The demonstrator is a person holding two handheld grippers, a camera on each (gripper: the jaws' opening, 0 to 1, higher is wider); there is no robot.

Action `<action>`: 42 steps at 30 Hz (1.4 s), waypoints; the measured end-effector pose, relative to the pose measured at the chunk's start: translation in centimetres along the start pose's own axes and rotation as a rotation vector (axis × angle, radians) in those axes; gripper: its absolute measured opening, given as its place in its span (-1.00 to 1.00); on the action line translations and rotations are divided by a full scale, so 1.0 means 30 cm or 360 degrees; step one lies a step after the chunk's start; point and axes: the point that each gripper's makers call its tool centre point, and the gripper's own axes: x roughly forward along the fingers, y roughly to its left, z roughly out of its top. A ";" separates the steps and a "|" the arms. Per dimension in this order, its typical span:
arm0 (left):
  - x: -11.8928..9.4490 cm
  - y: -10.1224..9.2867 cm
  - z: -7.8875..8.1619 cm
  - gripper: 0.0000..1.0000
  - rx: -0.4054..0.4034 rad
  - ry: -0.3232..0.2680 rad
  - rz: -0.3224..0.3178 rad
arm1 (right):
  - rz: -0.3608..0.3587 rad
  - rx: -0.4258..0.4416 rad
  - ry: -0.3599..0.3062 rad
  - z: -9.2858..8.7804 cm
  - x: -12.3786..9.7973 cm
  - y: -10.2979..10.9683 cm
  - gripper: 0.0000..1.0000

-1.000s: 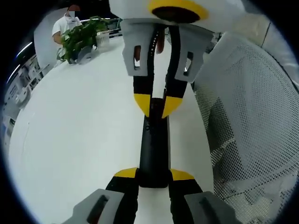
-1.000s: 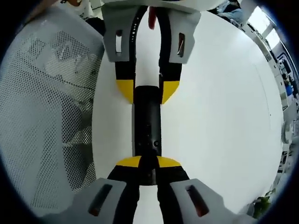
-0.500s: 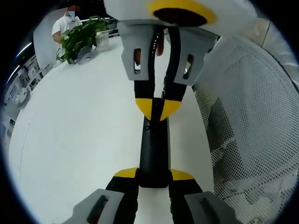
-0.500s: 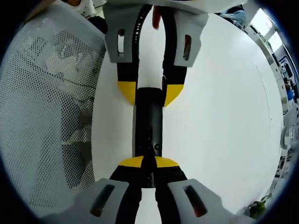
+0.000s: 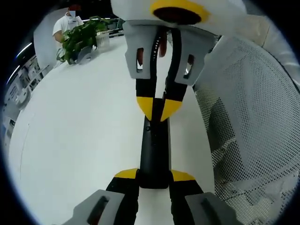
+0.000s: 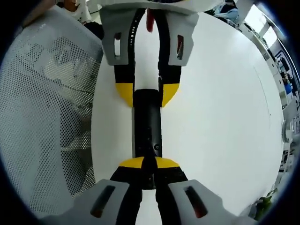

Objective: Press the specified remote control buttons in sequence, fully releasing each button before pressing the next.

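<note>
Left gripper (image 5: 154, 176): your jaws are clamped on the near end of the black remote (image 5: 154, 145), lying on the white table (image 5: 79, 131); keep it pinned flat. Right gripper (image 6: 143, 163): tips pinched together, holding nothing, resting on the remote's top. Press straight down, lift fully clear before the next button. Mesh basket (image 5: 253, 122) sits just beside; don't drift into it.

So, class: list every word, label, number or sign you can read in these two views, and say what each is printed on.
None can be read.
Remote control: its button markings are too small and dark to read.
White table and mesh chair back: no print visible.
</note>
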 end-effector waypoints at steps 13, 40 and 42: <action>0.000 0.002 0.002 -0.51 -0.0015 0.0001 0.0000 | 0.0001 -0.0059 0.0031 0.007 0.002 -0.011 -1.00; 0.000 0.000 0.001 -0.51 -0.0009 -0.0012 -0.0003 | 0.0045 -0.0039 0.0026 -0.026 -0.005 -0.001 -1.00; 0.000 0.000 0.001 -0.51 -0.0012 -0.0017 -0.0003 | 0.0044 -0.0030 0.0025 -0.026 -0.005 -0.003 -1.00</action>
